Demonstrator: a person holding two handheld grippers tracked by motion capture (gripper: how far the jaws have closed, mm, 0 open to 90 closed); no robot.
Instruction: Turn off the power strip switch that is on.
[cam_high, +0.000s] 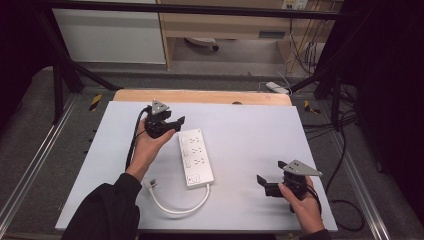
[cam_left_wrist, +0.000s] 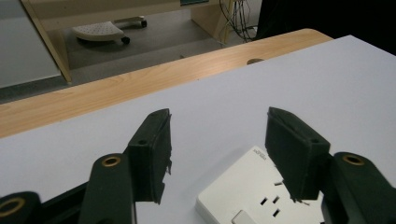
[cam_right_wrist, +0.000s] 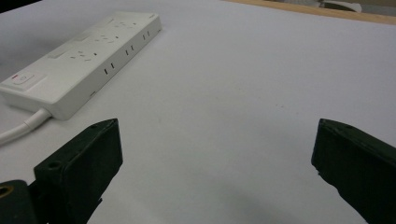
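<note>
The left gripper (cam_high: 172, 124) hangs over the far end of the white power strip (cam_high: 195, 156), which lies flat on the grey table mat (cam_high: 250, 145) with its cable (cam_high: 172, 202) looping back toward the person and ending in a plug (cam_high: 151, 184). In the left gripper view the far corner of the strip sits below and partly beneath the right-hand jaw, while the left-hand jaw stands over bare mat; nothing is between the pads, so the jaws are released, about half spread. Whether either pad brushes the strip's top face is hard to judge from this angle; it looks as if there is a gap.

The right gripper (cam_high: 267, 184) rests near the mat's right side, well apart from the strip. In its own view the jaws stand wide and empty, the strip (cam_right_wrist: 79, 63) lying ahead and off to the left of the left-hand jaw, its red-marked switch (cam_right_wrist: 21, 78) at the near end.

As a judgement, the work is at its beginning: the strip is untouched and the plug lies loose. The left gripper seems to be lining up on the far end; the grasp, and whatever handling follows it, remain to be done.
</note>
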